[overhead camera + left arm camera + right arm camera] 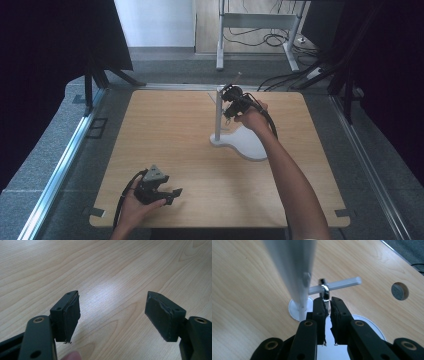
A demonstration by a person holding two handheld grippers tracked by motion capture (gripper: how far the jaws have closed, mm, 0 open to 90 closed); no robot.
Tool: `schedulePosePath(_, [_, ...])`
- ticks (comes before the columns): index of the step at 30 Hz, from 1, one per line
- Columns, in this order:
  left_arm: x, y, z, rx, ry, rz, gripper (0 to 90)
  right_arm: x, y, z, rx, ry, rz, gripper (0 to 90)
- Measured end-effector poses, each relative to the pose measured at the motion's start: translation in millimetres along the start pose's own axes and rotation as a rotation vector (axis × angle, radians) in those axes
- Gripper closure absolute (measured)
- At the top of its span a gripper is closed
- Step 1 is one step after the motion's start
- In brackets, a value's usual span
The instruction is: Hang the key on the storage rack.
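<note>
Here, going left to right: the left gripper (pixel 167 194) sits low at the near left of the wooden table (pixel 165 130), held in the person's left hand (pixel 134 209). In the left gripper view its jaws stand wide apart, released, nothing between the pads (pixel 160 315), only bare wood grain under them.

Mid-table, toward the far side, stands a white stand (pixel 239 142): flat rounded base on the table, upright post (pixel 218 114) rising from its left end. In the right gripper view a thin white crossbar (pixel 342 284) sticks out sideways from the post (pixel 294 270), well above the base.

The right gripper (pixel 229 109) is up near the top of the post, just right of it, in the person's right hand (pixel 254 120), forearm reaching in from the bottom right. Right gripper view: a small shiny metal ring (pixel 324 291) hangs on the crossbar, right at the jaw tips. Its lower part dips into the narrow slit between the two pads. Jaws nearly closed; can't tell if the pads actually press the ring or just flank it. A round hole (pixel 400 291) in the tabletop lies off to the right, well apart from the stand.
</note>
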State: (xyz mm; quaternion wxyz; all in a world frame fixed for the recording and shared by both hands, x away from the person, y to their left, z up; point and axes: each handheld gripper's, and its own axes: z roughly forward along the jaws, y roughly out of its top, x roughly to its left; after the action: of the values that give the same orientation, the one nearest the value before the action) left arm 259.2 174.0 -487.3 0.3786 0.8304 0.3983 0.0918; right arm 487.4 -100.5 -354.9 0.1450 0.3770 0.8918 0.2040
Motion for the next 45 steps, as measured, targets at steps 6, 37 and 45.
schedulePosePath(6, [-1.1, 0.1, 1.2, 0.003, -0.002, 0.002, 28.7, 5.3, -5.3, -2.1, -0.004, 0.018, -0.013, 75.8])
schedulePosePath(37, [-6.2, -0.1, 6.9, 0.023, 0.01, 0.015, 28.7, 2.4, -88.4, -30.9, -0.152, 0.108, 0.038, 60.8])
schedulePosePath(45, [-8.6, -0.2, 9.9, 0.034, 0.01, 0.024, 28.7, 8.2, -126.2, -26.7, -0.156, 0.113, 0.047, 59.0])
